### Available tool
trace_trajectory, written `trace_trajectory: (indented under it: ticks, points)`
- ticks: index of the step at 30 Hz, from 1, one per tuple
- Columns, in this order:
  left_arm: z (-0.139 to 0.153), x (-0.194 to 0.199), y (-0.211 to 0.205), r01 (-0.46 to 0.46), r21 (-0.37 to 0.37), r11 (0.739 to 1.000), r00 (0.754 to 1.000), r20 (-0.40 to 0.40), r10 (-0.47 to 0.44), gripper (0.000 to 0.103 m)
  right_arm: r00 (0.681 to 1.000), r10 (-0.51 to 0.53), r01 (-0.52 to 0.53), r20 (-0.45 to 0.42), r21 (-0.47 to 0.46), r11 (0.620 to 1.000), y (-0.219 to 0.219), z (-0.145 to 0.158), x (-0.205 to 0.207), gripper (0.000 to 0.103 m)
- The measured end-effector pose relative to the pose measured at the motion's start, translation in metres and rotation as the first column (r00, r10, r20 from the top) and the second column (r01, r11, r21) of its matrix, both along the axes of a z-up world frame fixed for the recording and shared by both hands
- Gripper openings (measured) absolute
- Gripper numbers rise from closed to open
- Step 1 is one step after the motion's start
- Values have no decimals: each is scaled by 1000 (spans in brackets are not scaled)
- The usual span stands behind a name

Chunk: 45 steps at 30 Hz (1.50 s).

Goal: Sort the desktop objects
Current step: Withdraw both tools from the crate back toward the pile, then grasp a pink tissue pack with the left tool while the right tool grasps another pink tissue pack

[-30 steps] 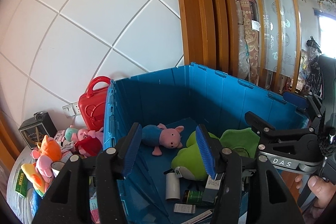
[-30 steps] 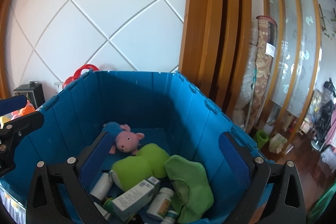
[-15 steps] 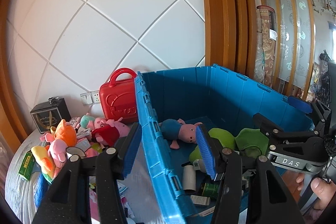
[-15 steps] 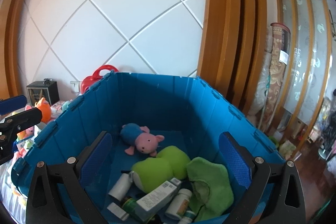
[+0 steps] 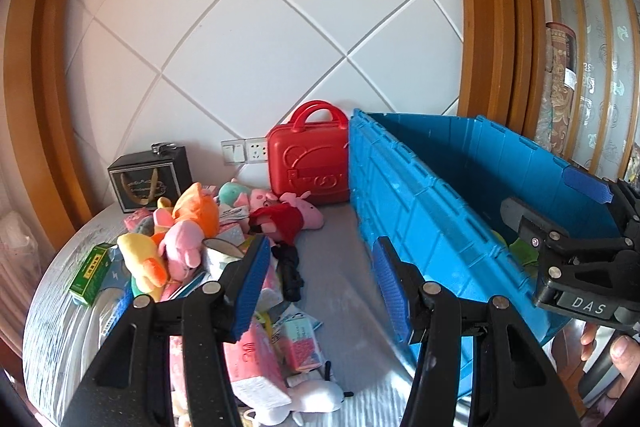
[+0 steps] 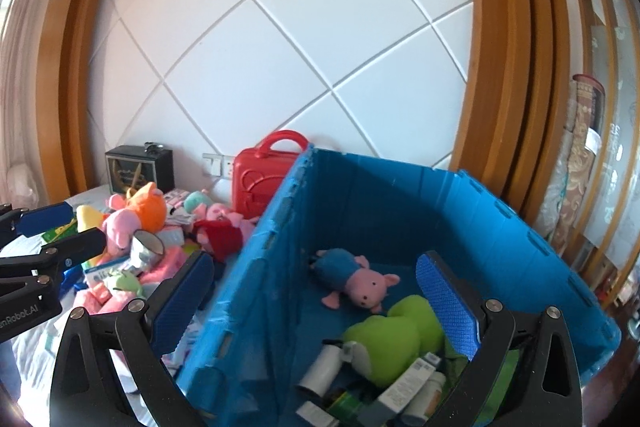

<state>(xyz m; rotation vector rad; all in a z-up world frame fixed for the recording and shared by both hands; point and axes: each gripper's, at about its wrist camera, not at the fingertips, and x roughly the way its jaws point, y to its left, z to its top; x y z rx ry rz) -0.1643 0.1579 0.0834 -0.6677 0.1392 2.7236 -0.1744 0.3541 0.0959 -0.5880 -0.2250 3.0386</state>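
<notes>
Hovering with jaws spread wide and empty, the left gripper (image 5: 316,283) faces the heap of unsorted toys and boxes on the tabletop (image 5: 344,279), while the blue crate (image 5: 420,211) stands to its right. The pile lies ahead and to the left of its jaws: an orange plush (image 5: 198,205), a yellow duck plush (image 5: 140,259), a pink plush (image 5: 182,251), a red-dressed pig plush (image 5: 282,221) and a pink box (image 5: 256,367) almost beneath the left finger. A black folded umbrella (image 5: 290,273) lies nearest the gap between the jaws, its long axis running roughly away from the camera, in line with the fingers.

The right gripper (image 6: 316,303), also wide open and holding nothing, straddles the crate's near wall (image 6: 256,279), one finger outside over the tabletop, the other over the interior, where a blue-shirted pig plush (image 6: 352,277), a green plush (image 6: 392,335) and several bottles and cartons already lie. By this reckoning the left gripper is the nearer to the remaining pile and the likelier to make the next pick.

Compared with a second ago, both views have swung leftward: the left camera then looked straight into the crate, and now the crate fills only its right side; the right camera then saw little but the crate's interior. Both sets of jaws were open and empty then as well.
</notes>
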Motion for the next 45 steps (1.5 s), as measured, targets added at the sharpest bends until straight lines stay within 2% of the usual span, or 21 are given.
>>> trace_trajectory:
  ticks: [7,12,15,21,25,27,31,38,41,45]
  points:
    - [-29,-10,-82,-74,-49,996,995,62,77,53,992,119,-119,34,2,993,-84,-12,-1,103]
    - [-75,-19,-138,-123,-126,984,976,167,143,53,972,209,-212,109,18,977,-143,-41,-1,103]
    - [-109,-24,-169,-149,-157,976,950,252,186,53,953,239,-246,186,13,969,-170,-69,-3,103]
    - [-174,-33,-219,-176,-223,959,884,393,254,53,918,200,-206,343,-19,978,-189,-127,-15,103]
    - [-215,-40,-245,-141,-259,956,833,490,256,53,878,172,-169,446,-47,984,-195,-165,-24,103]
    - [-229,-42,-251,-117,-275,954,820,515,249,53,858,155,-147,489,-55,988,-200,-183,-26,103]
    - [-244,-45,-251,-51,-268,962,815,545,195,53,821,138,-110,554,-84,990,-210,-212,-26,103]
    - [-243,-49,-220,87,-201,976,821,569,44,53,784,52,-8,619,-74,997,-205,-241,-18,103]
    - [-238,-51,-210,106,-181,978,827,561,15,53,788,27,21,615,-71,997,-195,-237,-15,103]
    - [-217,-58,-208,63,-145,987,848,529,23,53,810,34,8,586,-69,998,-188,-221,-16,103]
